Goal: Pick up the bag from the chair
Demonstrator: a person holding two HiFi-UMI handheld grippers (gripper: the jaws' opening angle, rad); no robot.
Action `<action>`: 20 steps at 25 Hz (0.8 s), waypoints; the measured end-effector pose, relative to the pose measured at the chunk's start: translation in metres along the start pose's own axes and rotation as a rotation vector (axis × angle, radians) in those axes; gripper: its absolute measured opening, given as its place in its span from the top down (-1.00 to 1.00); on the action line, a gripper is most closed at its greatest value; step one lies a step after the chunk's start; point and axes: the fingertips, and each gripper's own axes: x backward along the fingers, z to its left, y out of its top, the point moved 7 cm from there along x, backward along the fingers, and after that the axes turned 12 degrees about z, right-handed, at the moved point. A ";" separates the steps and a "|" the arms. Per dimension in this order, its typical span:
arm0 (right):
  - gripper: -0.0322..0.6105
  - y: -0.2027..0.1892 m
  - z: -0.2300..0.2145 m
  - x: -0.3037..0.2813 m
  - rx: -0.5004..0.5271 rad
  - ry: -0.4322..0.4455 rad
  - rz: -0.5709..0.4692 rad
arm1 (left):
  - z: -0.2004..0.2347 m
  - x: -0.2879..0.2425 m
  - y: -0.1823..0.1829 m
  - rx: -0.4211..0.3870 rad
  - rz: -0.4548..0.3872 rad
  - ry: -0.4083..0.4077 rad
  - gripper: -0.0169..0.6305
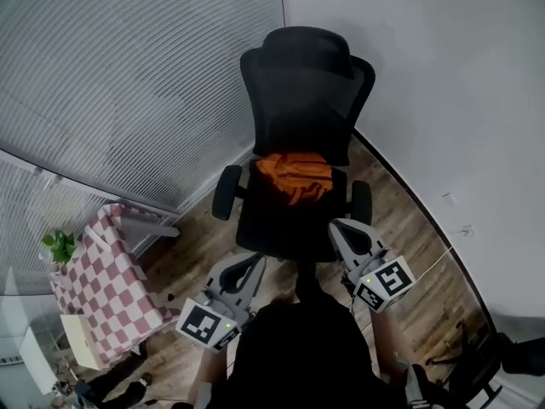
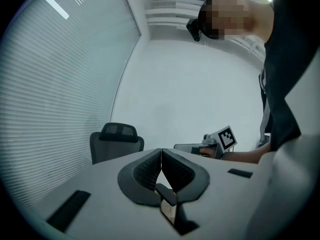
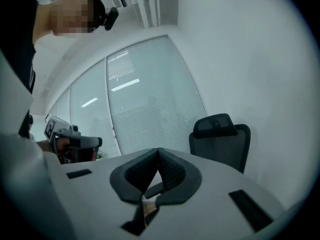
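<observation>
An orange bag (image 1: 295,175) lies crumpled on the seat of a black office chair (image 1: 305,92) that stands in the room's corner. Both grippers are held low, near my body, short of the chair's front edge. My left gripper (image 1: 252,267) is shut with nothing between its jaws, and its own view shows the tips touching (image 2: 161,151). My right gripper (image 1: 339,228) is also shut and empty, with tips meeting (image 3: 158,151). Each gripper view shows only the chair's back and headrest (image 2: 116,140) (image 3: 222,139); the bag is hidden there.
A small table with a red-and-white checked cloth (image 1: 102,279) and a little green plant (image 1: 60,245) stands at the left. Window blinds (image 1: 128,75) run behind the chair, a white wall (image 1: 443,83) on the right. A cable (image 1: 434,258) lies on the wooden floor.
</observation>
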 end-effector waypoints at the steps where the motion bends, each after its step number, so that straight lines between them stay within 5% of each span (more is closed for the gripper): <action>1: 0.84 -0.003 -0.009 -0.007 0.014 -0.002 0.029 | 0.001 -0.006 0.002 0.007 -0.003 0.010 0.85; 6: 0.84 -0.022 -0.044 -0.037 0.130 -0.017 0.164 | 0.004 -0.033 0.003 0.022 0.015 0.055 0.85; 20: 0.62 -0.096 -0.115 -0.098 0.257 -0.102 0.412 | 0.017 -0.073 -0.008 0.102 0.068 0.052 0.85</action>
